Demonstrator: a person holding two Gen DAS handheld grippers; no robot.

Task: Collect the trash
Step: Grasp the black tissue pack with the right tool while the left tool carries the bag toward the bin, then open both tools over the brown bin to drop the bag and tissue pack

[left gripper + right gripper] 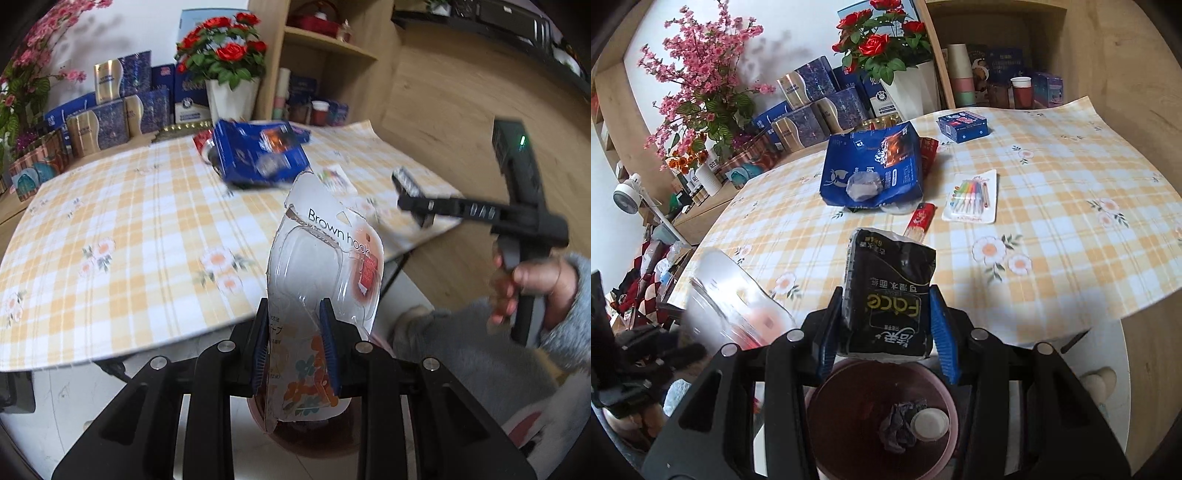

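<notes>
1. Lowest in the right wrist view, a dark red bin [849, 435] with a pinkish rim sits at bottom centre; inside it lie a crumpled grey wrapper [899, 424] and a small white cup [929, 424], touching each other.
2. Just above the bin, the right gripper [886, 332] has its jaws closed on a black tissue pack [888, 291] with gold "Face" lettering (seen upside down), the blue pads pressing on its two sides.
3. In the left wrist view the left gripper [295, 350] stands at bottom centre, jaws narrow and clamped on the lower part of a clear blister package [325, 266] printed "Brown hook"; the package stands upright, leaning a little right, and the bin's red rim [266, 424] shows beneath it.
4. At the right of that view a hand [532, 284] in a grey sleeve grips the other gripper's handle, blurred.
5. Beyond, the counter [1071, 221] carries a yellow-checked cloth with flowers. At the middle of the right wrist view lie a red lighter [921, 218] and a white card of coloured pens [971, 197], near each other.
6. Farther up, a crumpled blue bag [873, 166] lies on the cloth, and a small blue box [962, 125] sits to its upper right.
7. Farthest, a white pot of red roses [882, 48] stands at top centre, pink blossoms [698, 70] at upper left.
</notes>
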